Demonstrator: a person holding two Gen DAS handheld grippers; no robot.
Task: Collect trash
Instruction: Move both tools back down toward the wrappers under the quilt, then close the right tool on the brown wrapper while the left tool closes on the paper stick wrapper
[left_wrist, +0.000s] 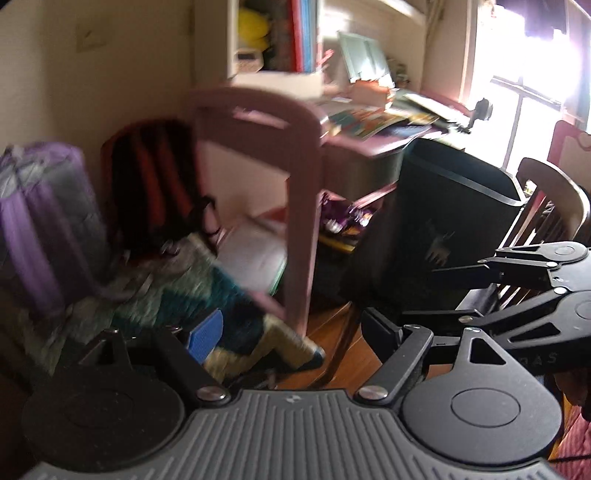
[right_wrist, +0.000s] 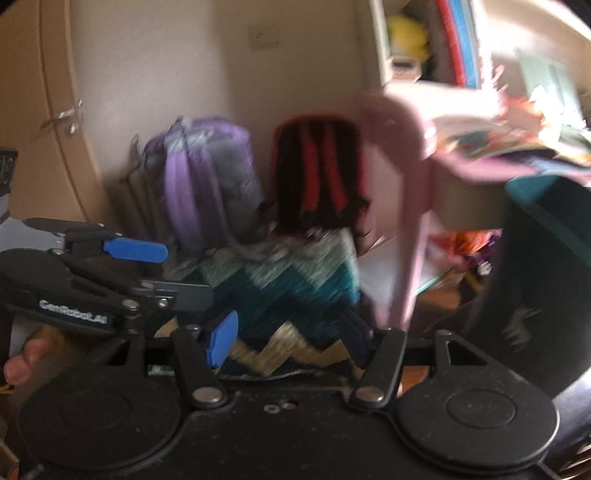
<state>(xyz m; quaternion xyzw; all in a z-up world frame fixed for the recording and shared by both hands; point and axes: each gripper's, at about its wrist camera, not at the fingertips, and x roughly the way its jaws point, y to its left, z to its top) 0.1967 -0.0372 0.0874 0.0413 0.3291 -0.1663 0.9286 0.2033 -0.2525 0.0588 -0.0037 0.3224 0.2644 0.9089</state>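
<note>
Both views are smeared by blur, so the clutter on the pink desk (left_wrist: 258, 110) and the bright wrappers on its lower shelf (left_wrist: 343, 218) cannot be read clearly. The black trash bin (left_wrist: 443, 206) stands just beside the desk, its far edge hidden behind a chair. The left gripper (left_wrist: 291, 328) and right gripper (right_wrist: 295, 332) have their jaws spread with nothing between them; the bin lies ahead of the left jaws, toward the right.

Blown-out glare from window (left_wrist: 532, 74), dim corners, heavy motion blur, fisheye bending at edges
</note>
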